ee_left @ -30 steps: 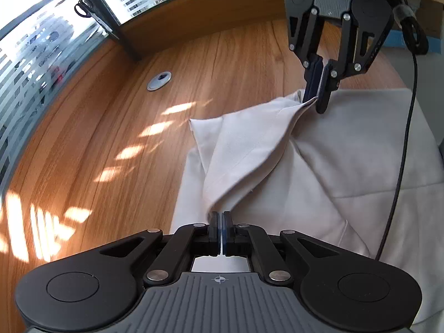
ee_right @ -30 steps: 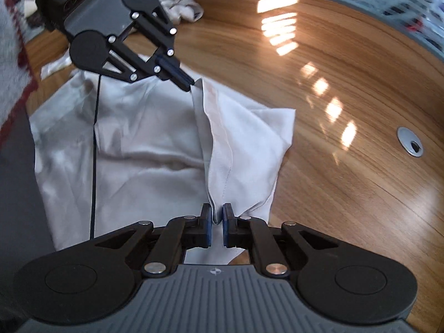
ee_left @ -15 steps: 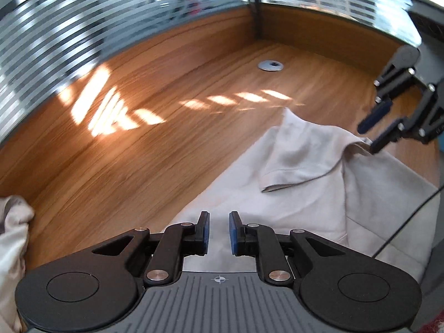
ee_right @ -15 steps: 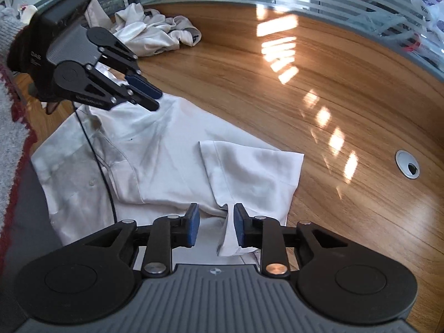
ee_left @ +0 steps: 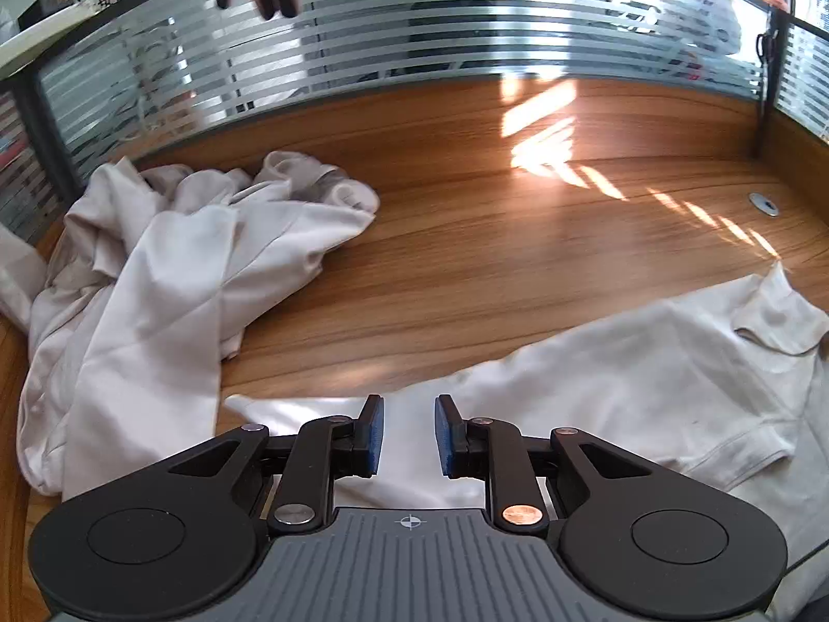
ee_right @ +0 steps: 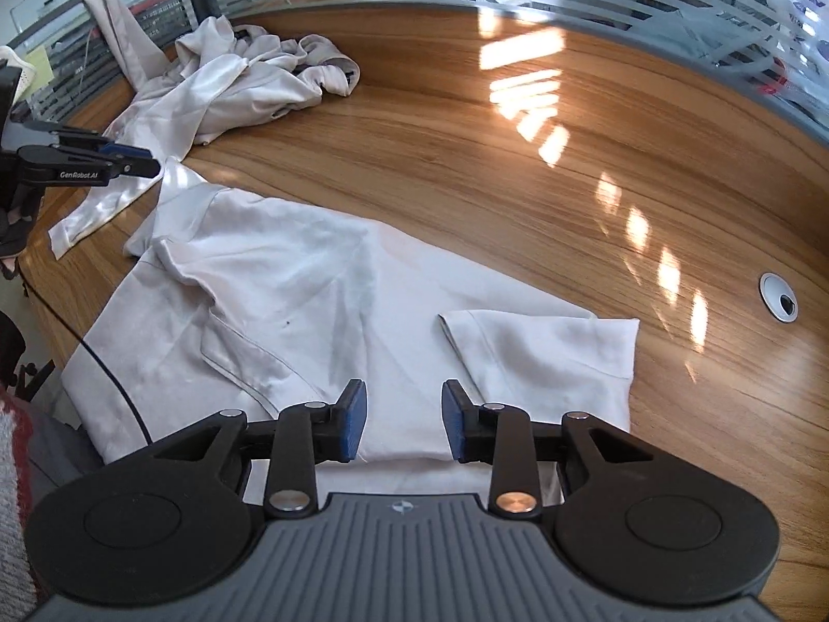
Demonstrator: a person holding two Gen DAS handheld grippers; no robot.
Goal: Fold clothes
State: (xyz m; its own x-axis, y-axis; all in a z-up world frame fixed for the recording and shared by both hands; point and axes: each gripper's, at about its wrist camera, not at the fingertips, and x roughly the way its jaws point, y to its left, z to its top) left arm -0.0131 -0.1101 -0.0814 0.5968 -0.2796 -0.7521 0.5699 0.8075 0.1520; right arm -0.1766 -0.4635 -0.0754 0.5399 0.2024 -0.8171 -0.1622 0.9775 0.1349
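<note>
Lying flat at lower centre: white shirt (ee_right: 290, 280), bare wood table (ee_right: 466, 145) beyond (upper right). Left gripper (ee_left: 404, 433), right gripper (ee_right: 403, 417) both held wide open, nothing gripped.

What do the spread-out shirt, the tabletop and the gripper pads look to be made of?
Shirt: thin woven fabric, probably cotton blend, matte; it creases softly and shows stitched hems.
Tabletop: wood-grain surface, likely laminate or veneer, semi-gloss; sunlight reflects off it.
Right gripper pads: blue, matte, possibly rubber.

wooden table (ee_left: 466, 259), round metal grommet (ee_right: 778, 296), striped glass partition (ee_left: 414, 36)
</note>
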